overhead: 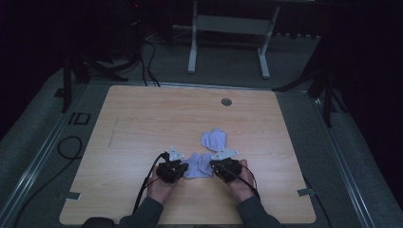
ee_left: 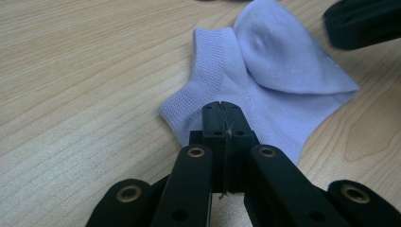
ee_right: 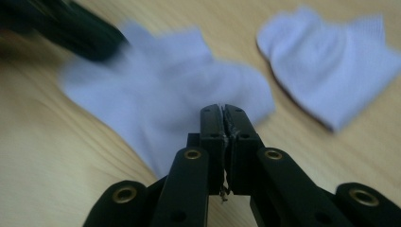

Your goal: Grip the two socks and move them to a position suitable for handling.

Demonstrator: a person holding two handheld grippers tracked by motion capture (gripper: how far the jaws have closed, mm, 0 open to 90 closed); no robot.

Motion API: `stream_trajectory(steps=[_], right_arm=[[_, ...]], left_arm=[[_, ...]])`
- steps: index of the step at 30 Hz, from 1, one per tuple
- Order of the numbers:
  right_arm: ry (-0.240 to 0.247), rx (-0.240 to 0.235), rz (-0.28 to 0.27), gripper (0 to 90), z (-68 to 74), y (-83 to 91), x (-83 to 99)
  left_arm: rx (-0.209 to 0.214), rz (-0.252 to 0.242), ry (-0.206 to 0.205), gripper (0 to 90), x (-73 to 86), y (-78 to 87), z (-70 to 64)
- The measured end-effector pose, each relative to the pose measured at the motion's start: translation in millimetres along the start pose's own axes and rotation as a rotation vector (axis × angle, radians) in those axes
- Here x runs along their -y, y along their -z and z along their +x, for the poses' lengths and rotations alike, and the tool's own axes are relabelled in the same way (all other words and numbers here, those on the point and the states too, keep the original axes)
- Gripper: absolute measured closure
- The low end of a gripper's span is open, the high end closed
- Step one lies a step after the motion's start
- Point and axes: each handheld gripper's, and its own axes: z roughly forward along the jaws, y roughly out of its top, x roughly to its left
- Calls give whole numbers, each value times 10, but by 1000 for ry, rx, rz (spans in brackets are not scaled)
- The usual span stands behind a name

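between both grippers on the surface (overhead: 142, 118): near sock (overhead: 198, 165), long axis left-right. left gripper (ee_left: 221, 109) and right gripper (ee_right: 222, 112) jaws closed at opposite edges, probably pinching fabric. second sock (overhead: 214, 138) just beyond.

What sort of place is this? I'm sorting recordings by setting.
Probably a lab or recording studio, not a home: one wooden table on grey carpet, cables trailing across the floor, dark stands around it, and hand-held grippers working on socks.

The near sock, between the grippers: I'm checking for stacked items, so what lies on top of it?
On the near sock, its own toe end is folded over. Whatever that flap covers is hidden.
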Motion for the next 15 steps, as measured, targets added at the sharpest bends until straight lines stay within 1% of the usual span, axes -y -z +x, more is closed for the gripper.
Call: stream_trajectory(steps=[1,2,4,5,6,8,12,15], right_arm=[[8,-6,-13,865,23,34,-50],[18,-15,-27,863,45,54,-101],[23,-45,-36,858,90,49,-199],[38,-50,-30,852,114,27,-241],[51,-53,-18,842,139,-2,-275],[70,-64,5,814,185,-65,-317],[75,-75,40,737,238,-186,-344],[63,-88,67,662,243,-272,-341]], left_arm=[[0,-4,5,900,1,-3,-4],[0,0,1,900,1,1,-2],[0,4,1,900,2,5,-4],[-1,0,6,900,4,4,-9],[0,4,0,899,4,8,-6],[7,7,3,900,3,10,4],[6,6,2,899,3,10,8],[6,4,5,900,6,10,2]])
